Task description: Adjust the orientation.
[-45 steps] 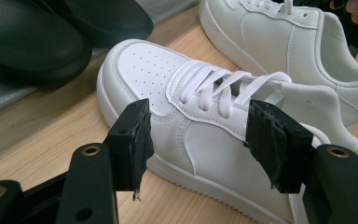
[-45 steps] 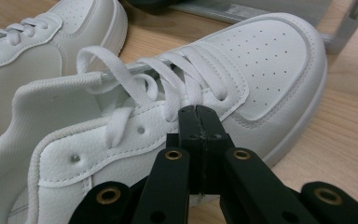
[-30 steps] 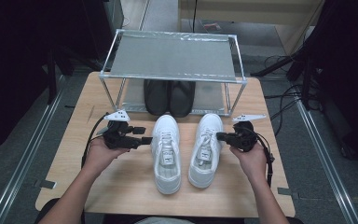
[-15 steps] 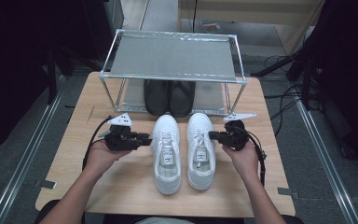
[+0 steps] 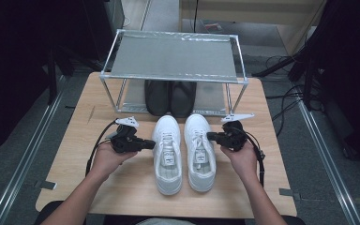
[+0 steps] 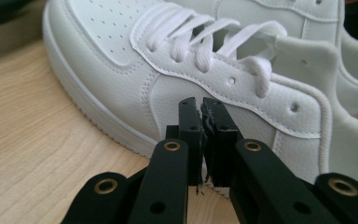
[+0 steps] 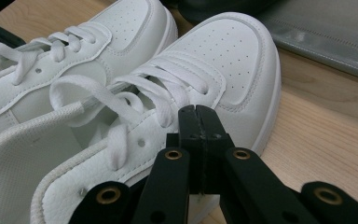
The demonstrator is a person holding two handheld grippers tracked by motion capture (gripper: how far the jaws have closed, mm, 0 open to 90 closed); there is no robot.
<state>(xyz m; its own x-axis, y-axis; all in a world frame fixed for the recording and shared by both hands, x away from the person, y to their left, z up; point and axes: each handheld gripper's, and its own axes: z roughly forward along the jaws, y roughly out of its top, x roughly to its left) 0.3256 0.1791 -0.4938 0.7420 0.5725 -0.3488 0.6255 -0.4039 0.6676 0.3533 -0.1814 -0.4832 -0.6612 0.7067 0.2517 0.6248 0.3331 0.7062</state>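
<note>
Meanwhile, on a wooden table, a metal shoe rack stands along the far edge, its mesh top shelf bare and its lower shelf holding a pair of dark shoes side by side, toes toward the person. Just in front of the rack, at the table's middle, two white lace-up sneakers sit parallel and nearly touching — the left sneaker and the right sneaker, toes pointing at the rack and heels toward the near edge.

Bare wood lies open on both sides of the pair, out to the left and right edges, and a narrower strip runs between the heels and the near edge; the toes stand close to the rack's lower shelf.

The left gripper is held level at the outer flank of the left sneaker, its tips just at the leather. Its jaws have just been closing and now stand pinched together with nothing between them; in the left gripper view the tips sit against the sneaker's side panel below the eyelets, though contact cannot be confirmed. The right gripper mirrors it at the outer side of the right sneaker — jaws clenched on nothing, tips at the lace-row edge.
</note>
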